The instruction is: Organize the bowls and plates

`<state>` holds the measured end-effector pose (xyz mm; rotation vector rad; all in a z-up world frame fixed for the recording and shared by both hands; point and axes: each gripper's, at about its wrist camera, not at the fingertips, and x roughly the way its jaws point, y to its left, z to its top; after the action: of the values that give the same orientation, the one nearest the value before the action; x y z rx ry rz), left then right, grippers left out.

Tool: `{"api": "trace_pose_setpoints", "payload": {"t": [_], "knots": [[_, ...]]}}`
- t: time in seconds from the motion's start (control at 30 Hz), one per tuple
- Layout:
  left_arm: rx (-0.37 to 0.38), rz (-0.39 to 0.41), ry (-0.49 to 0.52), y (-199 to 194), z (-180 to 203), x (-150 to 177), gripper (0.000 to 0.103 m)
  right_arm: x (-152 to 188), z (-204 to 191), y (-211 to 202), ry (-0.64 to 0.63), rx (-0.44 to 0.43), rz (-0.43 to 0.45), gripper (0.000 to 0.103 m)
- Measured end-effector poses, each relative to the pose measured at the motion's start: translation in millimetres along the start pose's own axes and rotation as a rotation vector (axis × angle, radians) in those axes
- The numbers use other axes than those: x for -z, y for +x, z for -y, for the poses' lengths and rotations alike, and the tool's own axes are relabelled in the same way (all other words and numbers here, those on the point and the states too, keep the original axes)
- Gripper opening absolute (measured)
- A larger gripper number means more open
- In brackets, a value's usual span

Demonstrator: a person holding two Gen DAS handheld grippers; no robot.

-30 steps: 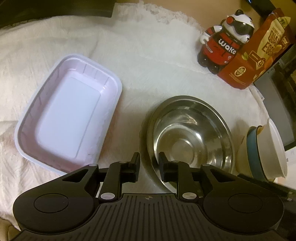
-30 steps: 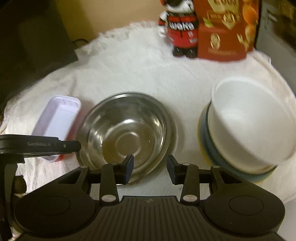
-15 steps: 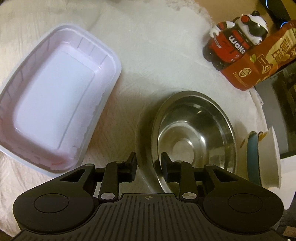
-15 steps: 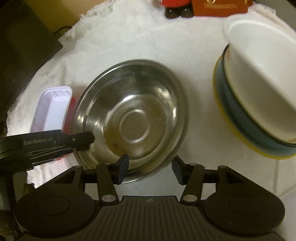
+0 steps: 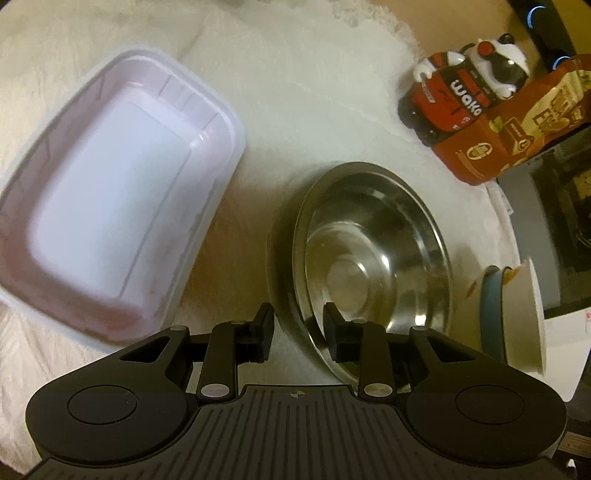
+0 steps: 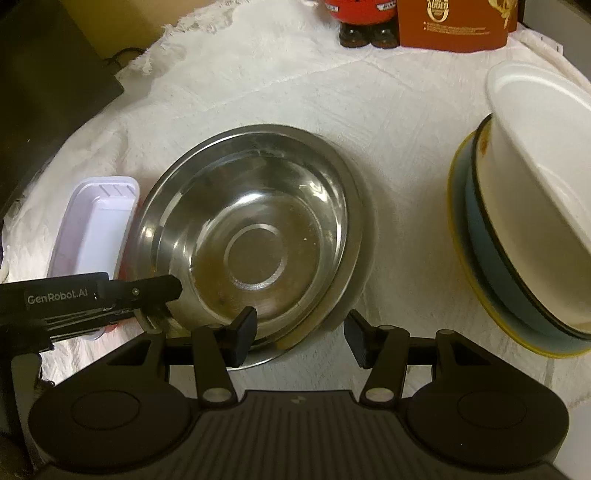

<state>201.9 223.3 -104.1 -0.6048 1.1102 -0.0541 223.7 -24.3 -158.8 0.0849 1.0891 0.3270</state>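
Steel bowl (image 5: 373,254) pickup looks like the step in hand: its near rim sits between both pairs of fingers. Left gripper (image 5: 298,334) has just been opening, part open and straddling the rim, apparently unpressed. Right gripper (image 6: 300,338) also opened and grips nothing. Next, I judge, both close on the rim.

The stacked white, blue and yellow-rimmed bowls (image 6: 524,236) are cut off by the right edge of the right wrist view. The red-and-black panda figurine (image 6: 364,18) and orange-red printed snack bag (image 6: 454,24) are cropped at the top edge. The white rectangular plastic tray (image 5: 110,199) is blurred; its left corner leaves the frame.
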Motion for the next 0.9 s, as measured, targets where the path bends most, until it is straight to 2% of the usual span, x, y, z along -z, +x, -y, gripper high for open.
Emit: {"api": "trace_pose_setpoints", "payload": {"t": [0.1,0.3,0.47,0.63,0.7,0.9], "knots": [[0.001,0.056,0.020,-15.4,2.0,3.5,0.025,5.6,-3.8,-14.7,-0.042,0.008,0.048,0.053],[0.012,0.171,0.039,-41.5,12.2,1.7,0.025,9.0,-16.0,-47.1,-0.133,0.043,0.161,0.053],[0.037,0.185,0.062,-47.4,32.5,1.4,0.025,-3.2,-16.0,-83.3,-0.206,0.045,0.307,0.053],[0.055,0.194,0.088,-46.6,73.3,3.6,0.025,-25.0,7.5,-115.5,-0.229,0.056,0.471,0.056],[0.078,0.190,0.104,-46.6,93.2,3.4,0.025,-38.9,23.5,-123.6,-0.238,0.068,0.483,0.056],[0.106,0.170,0.153,-35.2,159.4,2.8,0.025,-82.9,84.8,-142.2,-0.254,0.059,0.416,0.056]]}}
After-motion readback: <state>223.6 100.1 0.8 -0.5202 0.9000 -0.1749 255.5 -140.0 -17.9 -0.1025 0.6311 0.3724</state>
